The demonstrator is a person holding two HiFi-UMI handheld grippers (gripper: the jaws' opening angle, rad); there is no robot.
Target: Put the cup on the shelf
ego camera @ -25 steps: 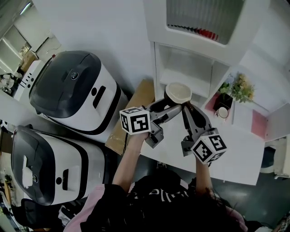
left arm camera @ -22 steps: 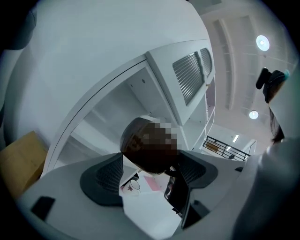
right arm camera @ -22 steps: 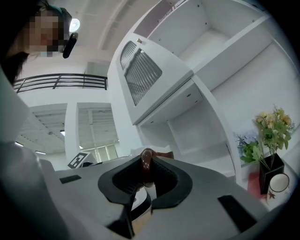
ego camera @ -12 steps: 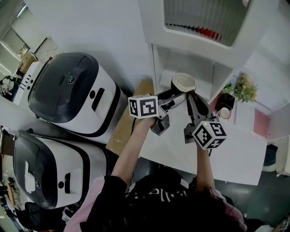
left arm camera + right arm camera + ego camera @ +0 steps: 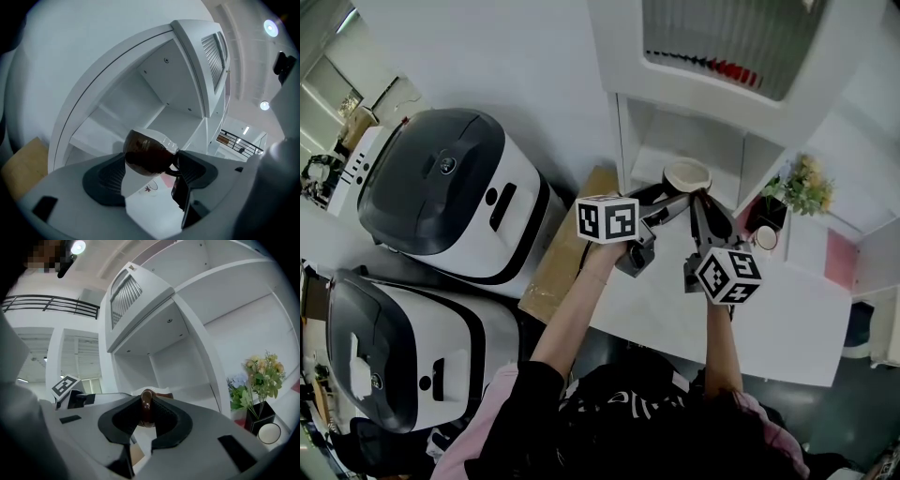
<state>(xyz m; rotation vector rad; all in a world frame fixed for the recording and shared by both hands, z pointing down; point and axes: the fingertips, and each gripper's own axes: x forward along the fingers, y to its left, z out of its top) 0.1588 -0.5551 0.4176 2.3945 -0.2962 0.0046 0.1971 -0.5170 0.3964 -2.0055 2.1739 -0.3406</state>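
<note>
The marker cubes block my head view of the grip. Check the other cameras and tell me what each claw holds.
Observer: The right gripper view shows the right claw shut on the cup, pinching its brown handle.
Operator: Now report the left one.
Observer: In the left gripper view the left claw has a pad on each side of the cup's brown body.
Operator: Say where the cup is against the shelf.
Observer: That same view puts it in front of the shelf, at the lower opening. I cannot tell whether it rests on the board.
</note>
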